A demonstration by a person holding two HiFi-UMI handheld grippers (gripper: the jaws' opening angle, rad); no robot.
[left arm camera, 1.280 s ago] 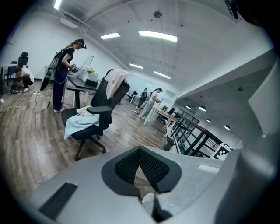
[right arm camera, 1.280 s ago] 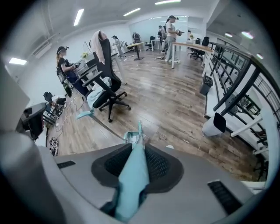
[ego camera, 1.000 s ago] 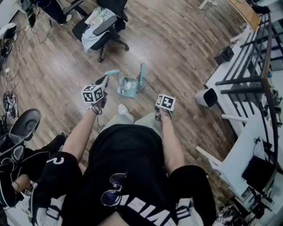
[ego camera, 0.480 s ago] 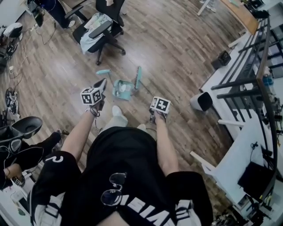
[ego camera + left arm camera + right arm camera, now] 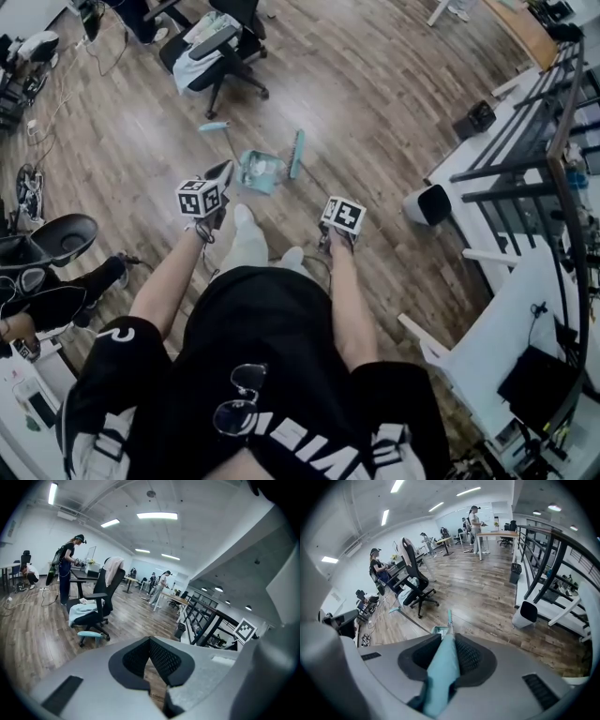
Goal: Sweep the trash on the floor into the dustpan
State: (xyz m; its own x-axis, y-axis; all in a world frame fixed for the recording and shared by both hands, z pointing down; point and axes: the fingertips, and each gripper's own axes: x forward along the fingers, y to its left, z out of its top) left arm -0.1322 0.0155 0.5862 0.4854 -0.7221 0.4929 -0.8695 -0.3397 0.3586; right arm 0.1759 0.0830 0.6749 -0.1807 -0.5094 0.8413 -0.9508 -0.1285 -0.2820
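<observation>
Teal broom [image 5: 440,686] clamped in right gripper [image 5: 449,654]; left gripper [image 5: 150,657] closed, empty. Sweep low toward dustpan [image 5: 258,172] at 9 o'clock.

Contents of the dustpan [image 5: 260,172] were too small to identify. The broom handle [image 5: 440,677] ran out of sight at the right gripper view's lower edge.

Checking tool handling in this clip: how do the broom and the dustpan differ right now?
The broom is held, the right gripper shut on its teal handle; the dustpan sits free on the floor. The broom's head is a narrow strip; the dustpan is a wider scoop. Both are teal and close together.
</observation>
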